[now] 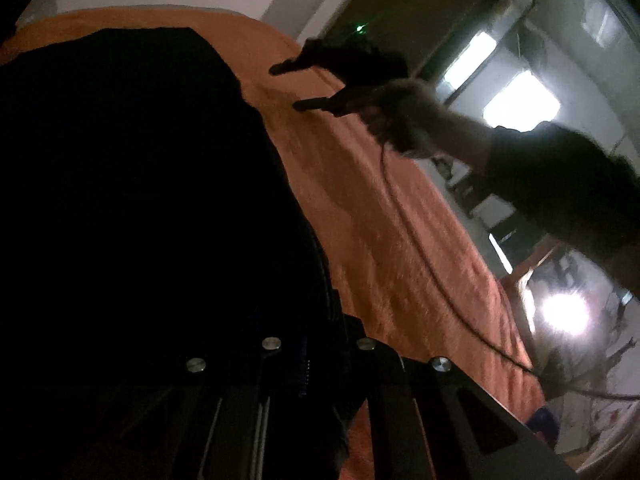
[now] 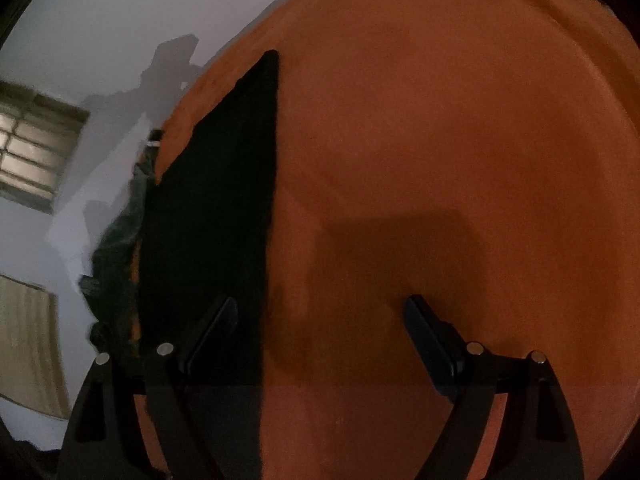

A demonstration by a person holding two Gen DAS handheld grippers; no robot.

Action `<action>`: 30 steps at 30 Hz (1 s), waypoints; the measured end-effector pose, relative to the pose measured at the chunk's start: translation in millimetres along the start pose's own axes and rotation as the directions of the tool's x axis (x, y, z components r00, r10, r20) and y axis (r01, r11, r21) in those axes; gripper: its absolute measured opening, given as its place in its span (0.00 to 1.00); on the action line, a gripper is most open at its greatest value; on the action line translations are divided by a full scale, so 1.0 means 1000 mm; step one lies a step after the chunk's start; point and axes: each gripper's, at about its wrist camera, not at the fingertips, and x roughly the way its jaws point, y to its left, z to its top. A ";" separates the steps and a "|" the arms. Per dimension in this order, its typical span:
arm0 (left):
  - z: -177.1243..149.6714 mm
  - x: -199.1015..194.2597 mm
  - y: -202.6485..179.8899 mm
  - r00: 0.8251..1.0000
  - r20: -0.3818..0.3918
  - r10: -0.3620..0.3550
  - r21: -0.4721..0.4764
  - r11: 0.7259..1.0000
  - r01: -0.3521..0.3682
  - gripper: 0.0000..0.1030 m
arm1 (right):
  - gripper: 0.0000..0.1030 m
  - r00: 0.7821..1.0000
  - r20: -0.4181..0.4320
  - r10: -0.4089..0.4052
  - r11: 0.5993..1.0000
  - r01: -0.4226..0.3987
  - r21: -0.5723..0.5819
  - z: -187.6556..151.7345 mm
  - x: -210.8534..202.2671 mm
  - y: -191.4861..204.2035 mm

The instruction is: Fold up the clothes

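Two grippers serve us: our left gripper is clenched on the black folded cloth garment, whose long straight edge runs forward between the spread, empty right gripper jaws.

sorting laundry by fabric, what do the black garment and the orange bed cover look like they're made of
Black garment: soft matte cloth, possibly knit or fleece; its edge looks fuzzy, but it is too dark to be sure.
Orange bed cover: matte woven or quilted fabric, judging by the fine rippled texture and the lack of shine.
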 end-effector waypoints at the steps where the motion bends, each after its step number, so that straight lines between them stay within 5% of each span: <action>1: 0.002 -0.004 0.003 1.000 0.007 -0.002 -0.017 1.000 0.002 0.07 | 0.83 1.000 0.009 -0.011 1.000 0.011 -0.028 0.005 0.006 0.007; 8: 0.006 -0.022 0.026 0.999 0.037 -0.028 -0.104 0.994 0.032 0.07 | 0.83 0.999 -0.027 0.023 0.999 -0.024 -0.032 0.047 0.057 0.045; 14: -0.001 -0.031 0.033 0.993 0.090 -0.082 -0.142 0.985 0.095 0.07 | 0.83 0.997 -0.009 -0.078 0.997 0.078 -0.023 0.082 0.084 0.054; 15: 0.000 -0.035 0.032 0.992 0.102 -0.078 -0.134 0.987 0.091 0.07 | 0.71 0.996 -0.007 -0.087 0.996 0.087 -0.031 0.084 0.086 0.055; 16: 0.001 -0.038 0.031 0.991 0.110 -0.071 -0.127 0.988 0.085 0.07 | 0.23 0.995 -0.003 -0.100 0.994 0.099 -0.051 0.085 0.086 0.057; 17: 0.001 -0.040 0.031 0.991 0.118 -0.064 -0.121 0.990 0.078 0.07 | 0.05 0.994 0.001 -0.112 0.991 0.112 -0.070 0.086 0.086 0.059; 30: -0.034 -0.123 0.065 0.965 0.255 0.057 -0.210 0.978 -0.002 0.05 | 0.04 0.986 0.094 -0.139 0.939 0.161 -0.303 0.099 0.072 0.183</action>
